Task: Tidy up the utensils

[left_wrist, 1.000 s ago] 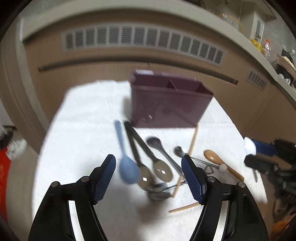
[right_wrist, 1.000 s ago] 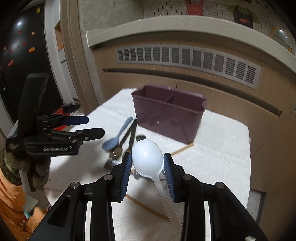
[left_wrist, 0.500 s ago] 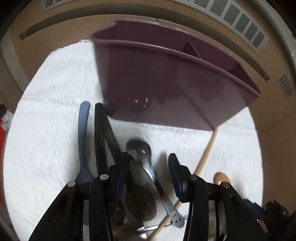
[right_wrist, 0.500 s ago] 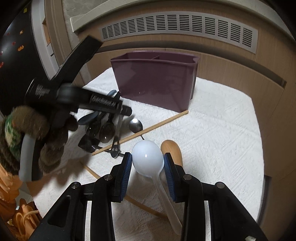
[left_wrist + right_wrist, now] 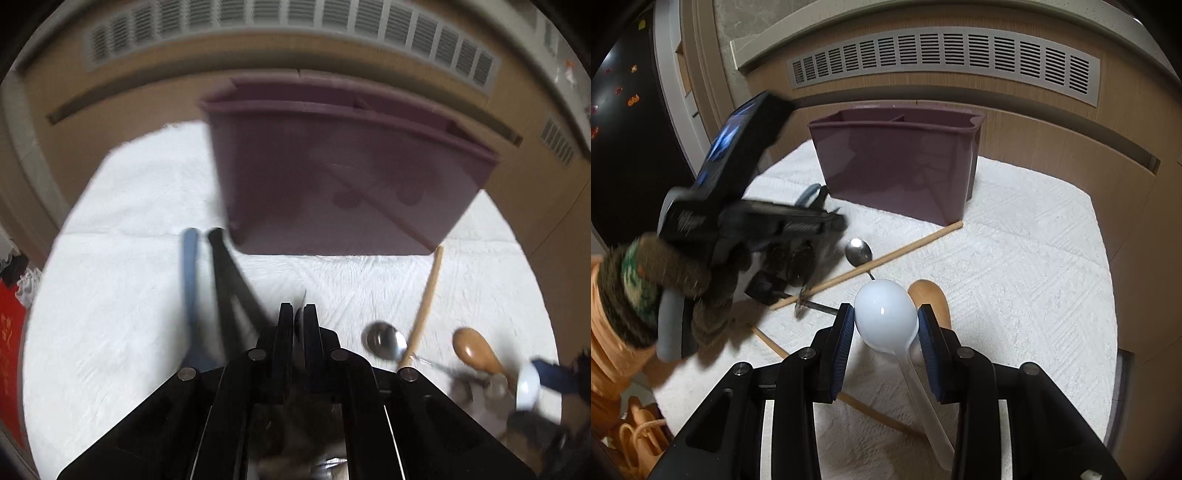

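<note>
A purple divided utensil holder stands on the white cloth, also in the right wrist view. My left gripper is shut on a thin metal utensil whose edge shows between the pads; which utensil it is stays hidden. It shows from the side in the right wrist view. My right gripper is shut on the bowl of a white plastic spoon, held above the cloth. A blue spoon, black-handled utensils, a metal spoon, a wooden spoon and a chopstick lie on the cloth.
A wooden wall with vent grilles runs behind the holder. A second chopstick lies near the cloth's front edge. An orange bag sits at lower left below the table. A dark doorway is at left.
My left gripper closed on a metal utensil from the pile and pulled back from the holder. My right gripper, still holding the white spoon, dropped lower toward the cloth.
</note>
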